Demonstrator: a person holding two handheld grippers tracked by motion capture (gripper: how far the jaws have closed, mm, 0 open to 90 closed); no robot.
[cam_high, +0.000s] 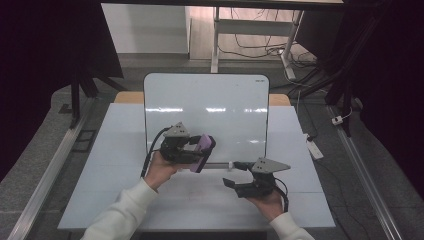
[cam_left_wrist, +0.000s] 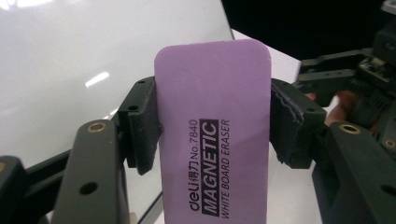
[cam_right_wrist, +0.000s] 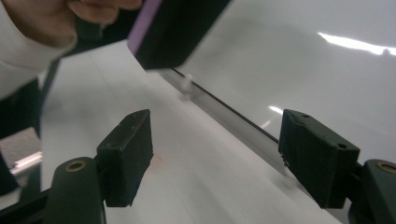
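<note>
Purple eraser is sitting clamped by its long edges between the left gripper pads, held over the whiteboard at its 7 o'clock corner, black felt side turned down, probably for wiping. Its back is reading "deli No.7840 MAGNETIC WHITE BOARD ERASER". At 4 o'clock from it, the right gripper is hanging empty, jaws apart, pointing along the board's near edge above the table.

Eraser between the left jaws: smooth matt purple plastic. Whiteboard beyond the jaws: glossy white. Jaw pads: matt black.
</note>
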